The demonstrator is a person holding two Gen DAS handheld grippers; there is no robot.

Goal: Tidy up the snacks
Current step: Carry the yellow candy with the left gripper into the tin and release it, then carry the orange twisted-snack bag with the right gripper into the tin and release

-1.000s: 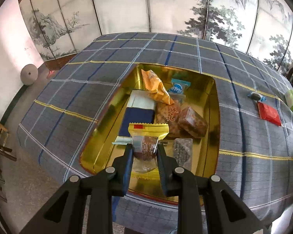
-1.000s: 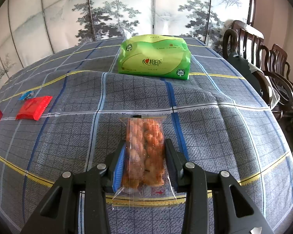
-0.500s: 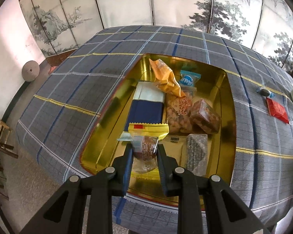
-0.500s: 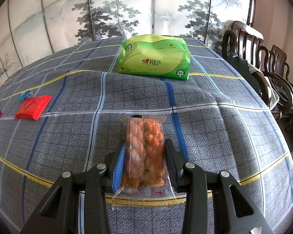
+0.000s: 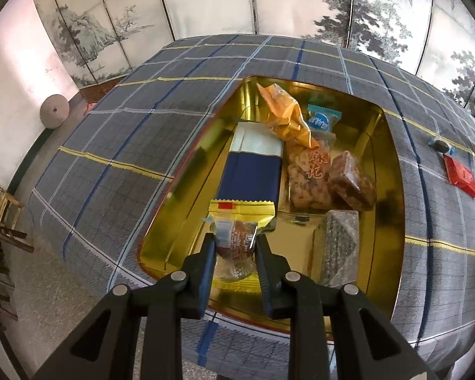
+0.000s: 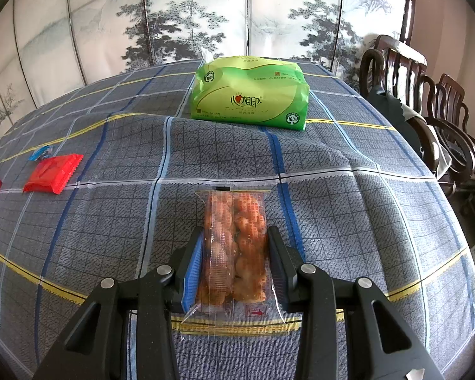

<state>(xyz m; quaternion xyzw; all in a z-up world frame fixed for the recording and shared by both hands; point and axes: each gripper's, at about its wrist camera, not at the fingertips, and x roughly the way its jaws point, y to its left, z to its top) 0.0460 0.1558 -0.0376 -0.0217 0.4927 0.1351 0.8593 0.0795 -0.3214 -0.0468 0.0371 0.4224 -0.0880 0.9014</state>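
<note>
A gold tin tray (image 5: 180, 221) sits on the plaid tablecloth and holds several snacks. My left gripper (image 5: 234, 243) hangs over the tray's near end with a yellow-topped packet of a brown cake (image 5: 240, 210) between its pads. Its jaws are opening, and the pads still touch the packet. In the right wrist view my right gripper (image 6: 236, 237) is shut on a clear packet of orange fried twists (image 6: 234, 215), which lies flat on the cloth near the table's front edge.
The tray holds a blue-and-white pack (image 5: 253, 171), an orange bag (image 5: 285, 114), twists (image 5: 307, 177), a brown block (image 5: 351, 183) and a grey bar (image 5: 337, 247). A green tissue pack (image 6: 250, 95), a red packet (image 6: 55, 174) and a blue candy (image 6: 41, 152) lie on the cloth. Chairs (image 6: 427, 101) stand at the right.
My left gripper has sunk a little toward the tray with the yellow packet, and the tray looks larger. The right gripper and its packet have not moved.
</note>
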